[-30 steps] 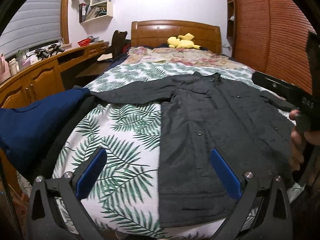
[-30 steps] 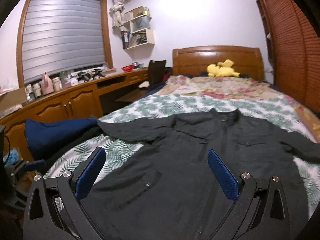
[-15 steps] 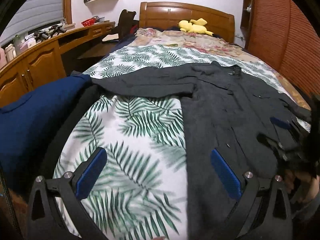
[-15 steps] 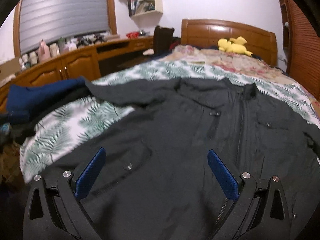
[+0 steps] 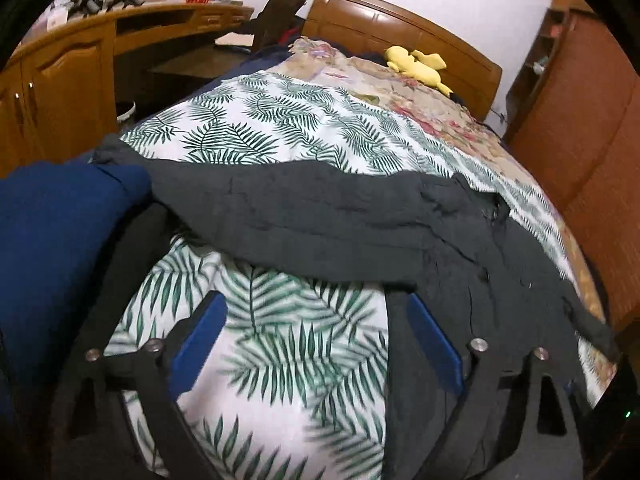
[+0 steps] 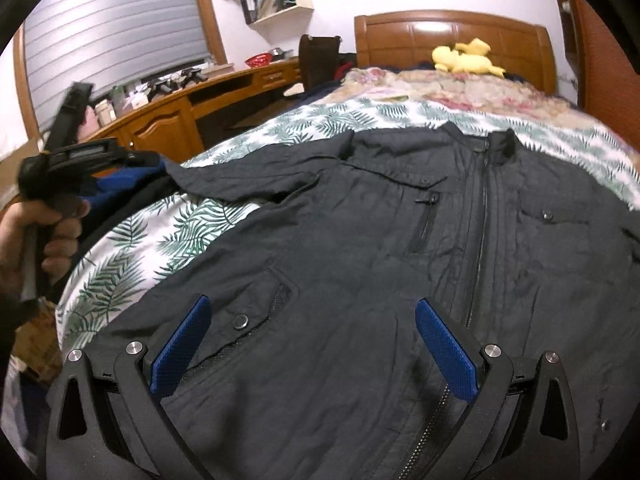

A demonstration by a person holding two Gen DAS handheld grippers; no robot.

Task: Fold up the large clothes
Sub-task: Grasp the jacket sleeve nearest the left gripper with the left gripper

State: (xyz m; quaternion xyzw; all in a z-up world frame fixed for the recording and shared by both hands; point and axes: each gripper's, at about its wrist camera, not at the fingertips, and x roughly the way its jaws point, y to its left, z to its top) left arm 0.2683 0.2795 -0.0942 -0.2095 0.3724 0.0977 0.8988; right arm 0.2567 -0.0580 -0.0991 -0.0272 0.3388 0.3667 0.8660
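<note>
A dark grey zip jacket [image 6: 400, 248] lies spread front-up on the bed, collar toward the headboard. Its left sleeve [image 5: 288, 220] stretches out toward the bed's left edge. My left gripper [image 5: 316, 340] is open and empty, low over the leaf-print sheet just below that sleeve, beside the jacket's side edge. My right gripper [image 6: 310, 344] is open and empty, low over the jacket's lower front near a snap pocket [image 6: 256, 320]. The left tool, held in a hand, also shows in the right wrist view [image 6: 68, 168].
A leaf-print sheet [image 5: 280, 128] covers the bed. A folded navy garment [image 5: 52, 232] lies at the bed's left edge. A yellow plush toy [image 6: 464, 60] sits by the wooden headboard [image 6: 452, 36]. A wooden desk [image 6: 168, 120] runs along the left; a wardrobe [image 5: 580, 128] stands at right.
Both grippers have dropped lower and moved forward over the bed. The left one has swung left toward the outstretched sleeve. Both stay open.
</note>
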